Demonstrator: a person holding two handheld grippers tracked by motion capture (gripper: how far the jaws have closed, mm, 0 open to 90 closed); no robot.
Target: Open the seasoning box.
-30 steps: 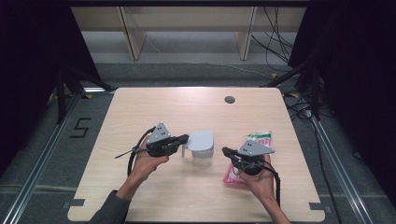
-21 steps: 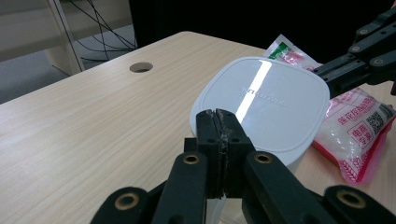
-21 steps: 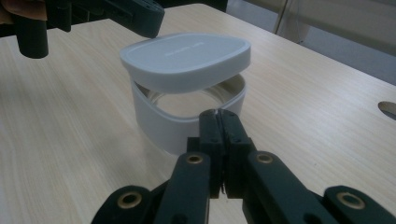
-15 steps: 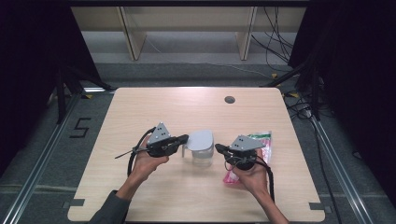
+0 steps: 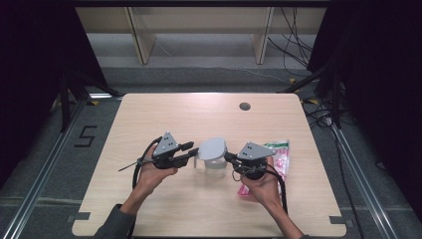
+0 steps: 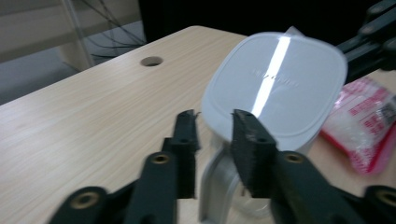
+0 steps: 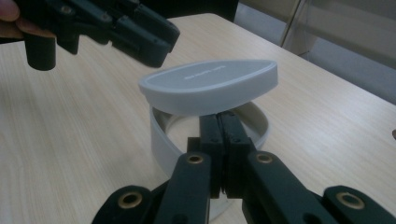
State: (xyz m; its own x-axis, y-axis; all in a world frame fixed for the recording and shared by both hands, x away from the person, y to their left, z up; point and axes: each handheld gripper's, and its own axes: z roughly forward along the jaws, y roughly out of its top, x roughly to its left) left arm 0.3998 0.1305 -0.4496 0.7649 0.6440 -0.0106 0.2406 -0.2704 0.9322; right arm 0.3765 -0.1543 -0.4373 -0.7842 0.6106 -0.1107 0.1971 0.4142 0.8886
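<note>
lid (image 7: 208, 85): grey, rounded-square, raised clear of the jug's rim and tilted; right tongs pinch its near-right edge.
jug (image 5: 215, 167): clear plastic with a grey rim band and handle, upright near mid-surface, between the two hands.
right tongs (image 7: 221, 122): pressed together on the lid edge, coming in from the right.
left tongs (image 6: 215, 135): spread, straddling the jug's handle (image 6: 214, 184) at the left side; cannot tell if the pads touch it.
done: lid looks unseated, off the rim on the side the right gripper view shows.
left: judged, carry the lid fully away and set it down; jug mouth is partly covered from above.
lid pose: face up and tipped, right edge high, left edge lower towards the left tongs; its slightly longer axis seems to run near-to-far in the high view, though hard to tell.
jug axis: vertical, mouth up, handle pointing left.
pink packet (image 5: 279, 158): flat on the surface (image 5: 209, 119), just right of the right hand, untouched.
</note>
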